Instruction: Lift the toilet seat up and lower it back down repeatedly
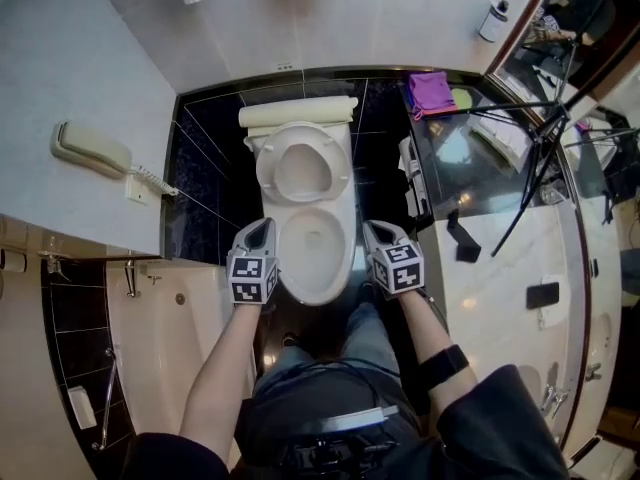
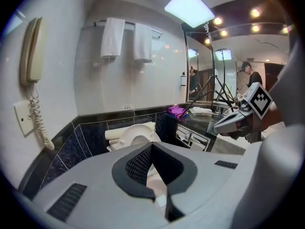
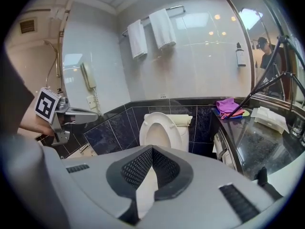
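The white toilet seat (image 1: 268, 168) stands raised against the tank, ring and lid both up, above the open bowl (image 1: 345, 258). My left gripper (image 1: 257, 236) hovers beside the bowl's left rim and my right gripper (image 1: 383, 236) beside its right rim; neither touches the toilet. In the left gripper view the jaws (image 2: 151, 147) meet at the tips with nothing between them, and the raised seat (image 2: 136, 135) shows beyond. The right gripper (image 3: 152, 148) is likewise shut and holds nothing, with the upright seat (image 3: 145, 128) ahead.
A black counter (image 1: 470, 168) at the right carries a purple cloth (image 1: 430, 90) and a black tripod (image 1: 540, 168). A wall phone (image 1: 90, 148) hangs at the left, over the bathtub (image 1: 170, 318). White towels (image 3: 152, 32) hang on the back wall.
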{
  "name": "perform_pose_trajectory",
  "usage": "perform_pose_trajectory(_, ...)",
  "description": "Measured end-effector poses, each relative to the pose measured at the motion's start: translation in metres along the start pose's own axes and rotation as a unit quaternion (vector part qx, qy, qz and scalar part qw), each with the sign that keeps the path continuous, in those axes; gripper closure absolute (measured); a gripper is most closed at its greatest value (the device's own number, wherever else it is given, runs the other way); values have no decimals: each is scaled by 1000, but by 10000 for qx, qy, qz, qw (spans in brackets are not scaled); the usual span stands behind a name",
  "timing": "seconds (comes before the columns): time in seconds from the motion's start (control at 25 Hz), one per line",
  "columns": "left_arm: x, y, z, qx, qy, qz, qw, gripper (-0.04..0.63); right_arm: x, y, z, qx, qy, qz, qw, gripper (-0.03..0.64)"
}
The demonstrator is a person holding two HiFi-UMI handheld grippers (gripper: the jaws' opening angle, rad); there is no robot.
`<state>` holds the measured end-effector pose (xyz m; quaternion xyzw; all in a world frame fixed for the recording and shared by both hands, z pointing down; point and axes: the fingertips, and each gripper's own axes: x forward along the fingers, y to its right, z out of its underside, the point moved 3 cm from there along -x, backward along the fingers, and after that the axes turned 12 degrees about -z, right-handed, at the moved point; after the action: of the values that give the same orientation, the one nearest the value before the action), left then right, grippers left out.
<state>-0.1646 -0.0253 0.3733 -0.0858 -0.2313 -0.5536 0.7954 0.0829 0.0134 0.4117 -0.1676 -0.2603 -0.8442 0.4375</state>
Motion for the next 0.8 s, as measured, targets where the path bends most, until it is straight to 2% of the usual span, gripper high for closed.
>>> perform_pose_trajectory(0.36,-76,-10,29,-206,62,139,9997,595,-48,-35,16,-197,8,349,9992,600)
perform_pose_trajectory(0.8,-116,-17,31,-361,287,213,9987,595,-76,-63,37,-208,-14,509,9985,600)
